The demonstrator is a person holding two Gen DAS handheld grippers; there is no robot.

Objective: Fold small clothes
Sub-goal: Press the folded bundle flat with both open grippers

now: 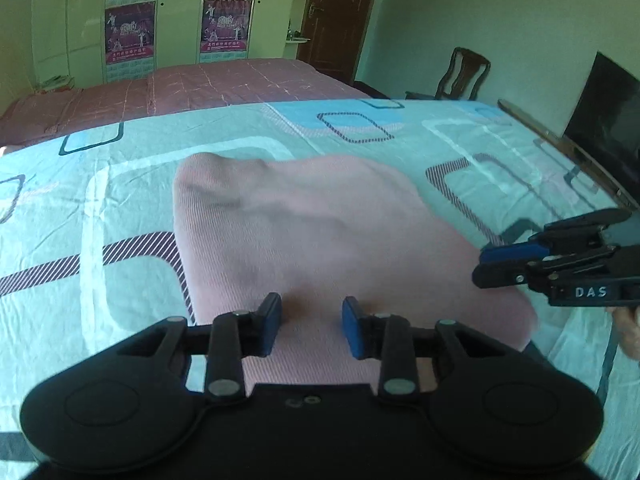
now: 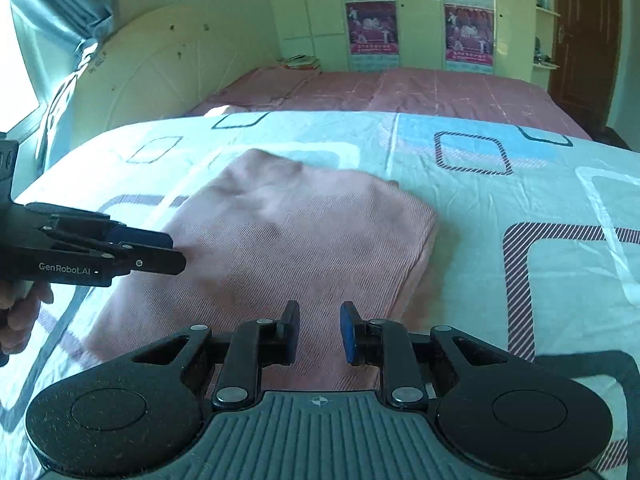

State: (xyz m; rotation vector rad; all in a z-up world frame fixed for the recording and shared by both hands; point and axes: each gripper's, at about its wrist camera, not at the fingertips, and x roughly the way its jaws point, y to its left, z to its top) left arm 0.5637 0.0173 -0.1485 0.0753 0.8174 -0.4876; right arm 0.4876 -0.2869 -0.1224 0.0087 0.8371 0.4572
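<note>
Pink garment (image 1: 320, 232) lay folded on bedsheet (image 1: 100, 200); left gripper (image 1: 312, 326) and right gripper (image 2: 320, 330) part-open, empty; fold looked nearly finished.

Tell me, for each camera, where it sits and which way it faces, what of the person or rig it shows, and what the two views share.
Left wrist: sits on the left gripper, facing forward over the pink garment toward the bed and wardrobe; its open fingers show, the right gripper enters from the right.
Right wrist: sits on the right gripper, facing across the garment toward the headboard; its open fingers show, the left gripper and a hand at left.
Shared: garment, patterned sheet, posters, door.
</note>
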